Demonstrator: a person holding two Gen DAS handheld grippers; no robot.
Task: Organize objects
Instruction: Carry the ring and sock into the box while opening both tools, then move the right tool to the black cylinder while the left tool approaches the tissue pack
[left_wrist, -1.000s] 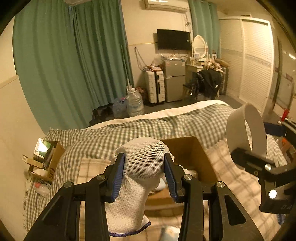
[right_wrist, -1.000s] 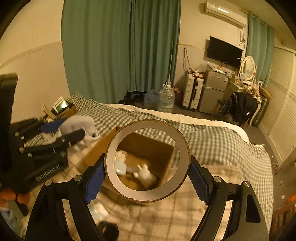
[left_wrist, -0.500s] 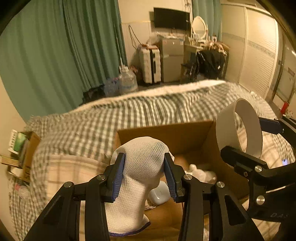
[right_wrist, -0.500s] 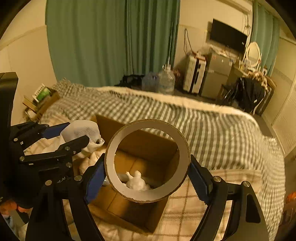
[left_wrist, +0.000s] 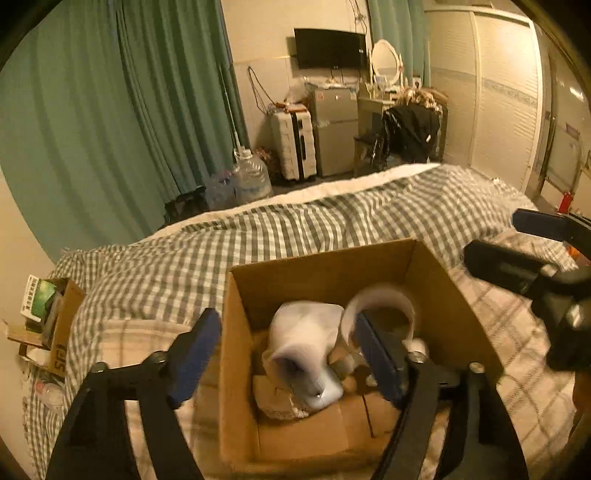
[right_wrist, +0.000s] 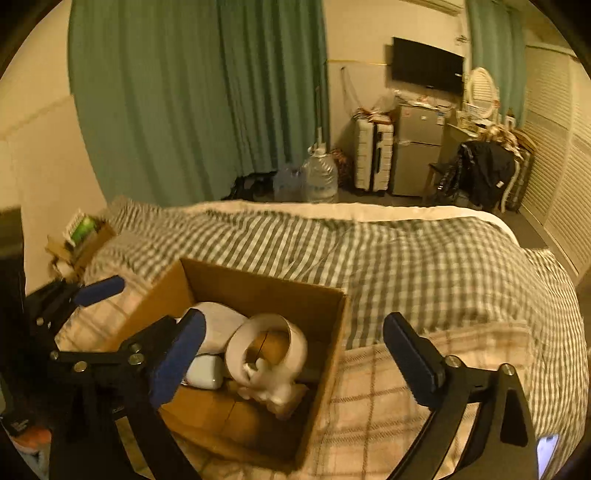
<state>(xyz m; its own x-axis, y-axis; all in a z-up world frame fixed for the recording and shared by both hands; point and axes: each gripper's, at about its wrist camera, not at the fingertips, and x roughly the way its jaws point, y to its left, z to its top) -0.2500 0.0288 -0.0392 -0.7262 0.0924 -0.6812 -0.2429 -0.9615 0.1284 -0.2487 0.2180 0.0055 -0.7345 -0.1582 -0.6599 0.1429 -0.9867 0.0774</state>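
An open cardboard box (left_wrist: 332, 266) (right_wrist: 266, 284) sits on the bed. Inside it lie a white mesh sock (left_wrist: 303, 336) (right_wrist: 218, 325), a white tape ring (left_wrist: 384, 295) (right_wrist: 266, 343), a small pale case (right_wrist: 205, 371) and a small white figure (right_wrist: 269, 391); sock and ring are motion-blurred. My left gripper (left_wrist: 284, 358) is open and empty over the box's near left part. My right gripper (right_wrist: 295, 358) is open and empty over the box's near right side; it also shows in the left wrist view (left_wrist: 535, 251).
The bed has a grey checked duvet (right_wrist: 406, 258) and a beige plaid blanket (right_wrist: 424, 369). A small carton of items (left_wrist: 51, 317) stands at the bed's left by the wall. Green curtains, water jugs (right_wrist: 319, 173), suitcase and fridge are across the room.
Both grippers opened. The sock left my left gripper and the tape ring left my right gripper; both are now in the box.
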